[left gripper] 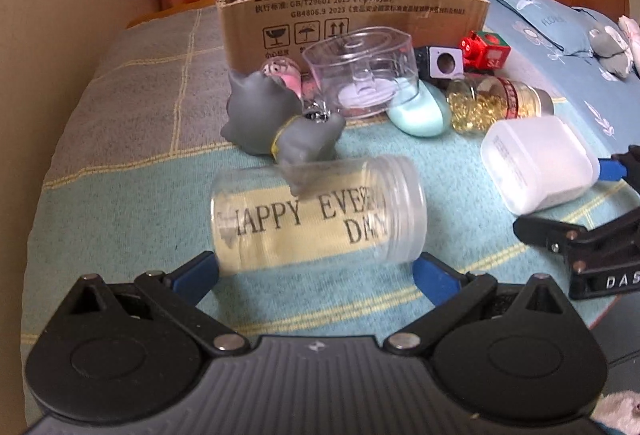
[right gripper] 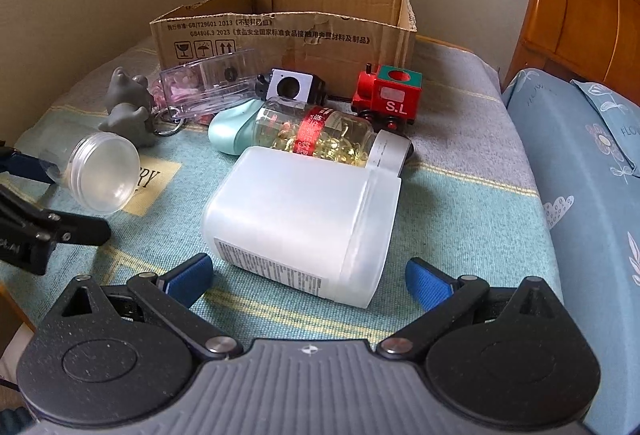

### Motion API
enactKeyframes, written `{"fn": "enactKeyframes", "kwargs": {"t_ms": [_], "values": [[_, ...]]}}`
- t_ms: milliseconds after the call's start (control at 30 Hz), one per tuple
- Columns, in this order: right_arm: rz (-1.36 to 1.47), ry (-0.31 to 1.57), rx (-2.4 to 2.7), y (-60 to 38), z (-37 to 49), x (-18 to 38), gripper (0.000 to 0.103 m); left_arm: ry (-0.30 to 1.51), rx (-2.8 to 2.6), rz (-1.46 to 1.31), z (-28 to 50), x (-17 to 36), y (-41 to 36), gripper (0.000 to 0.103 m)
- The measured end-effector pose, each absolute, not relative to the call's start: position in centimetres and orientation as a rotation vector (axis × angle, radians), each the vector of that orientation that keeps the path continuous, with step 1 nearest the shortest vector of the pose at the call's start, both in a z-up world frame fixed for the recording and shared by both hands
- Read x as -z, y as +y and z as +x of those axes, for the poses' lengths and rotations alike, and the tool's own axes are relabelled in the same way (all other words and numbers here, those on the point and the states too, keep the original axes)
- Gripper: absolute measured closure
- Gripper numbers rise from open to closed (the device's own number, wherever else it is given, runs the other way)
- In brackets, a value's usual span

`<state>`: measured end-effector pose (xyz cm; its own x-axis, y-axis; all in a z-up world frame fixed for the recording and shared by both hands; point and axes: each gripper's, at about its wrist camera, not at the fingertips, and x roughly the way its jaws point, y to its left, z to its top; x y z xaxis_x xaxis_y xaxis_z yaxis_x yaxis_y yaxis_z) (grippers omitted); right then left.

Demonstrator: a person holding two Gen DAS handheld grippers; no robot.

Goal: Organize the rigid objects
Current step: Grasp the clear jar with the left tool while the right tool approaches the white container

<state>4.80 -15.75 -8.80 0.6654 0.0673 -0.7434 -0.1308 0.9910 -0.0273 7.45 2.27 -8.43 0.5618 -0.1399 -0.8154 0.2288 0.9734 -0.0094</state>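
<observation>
- On the bed, left gripper is spread wide around a clear jar.
- Right gripper gapes wide around the white tub.
- Cardboard box sits behind.

The clear jar is motion-blurred in the left wrist view, its far side hiding the grey toy's foot. The cardboard box's inside is hidden by its front wall. The pink keychain behind the clear case stays unclear.

jar left of tub | box behind (on bed)
</observation>
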Motion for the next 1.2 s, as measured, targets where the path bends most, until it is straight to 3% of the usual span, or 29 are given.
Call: {"fn": "enactKeyframes", "kwargs": {"t_ms": [1033, 1200], "values": [[-0.018, 0.906, 0.050, -14.1, 8.0, 7.3, 0.000, 0.871, 0.227, 0.092, 8.6, 7.1, 2.5, 0.003], [-0.038, 0.929, 0.058, -13.5, 8.5, 7.5, 0.009, 0.882, 0.239, 0.088, 8.7, 6.9, 2.5, 0.012]]}}
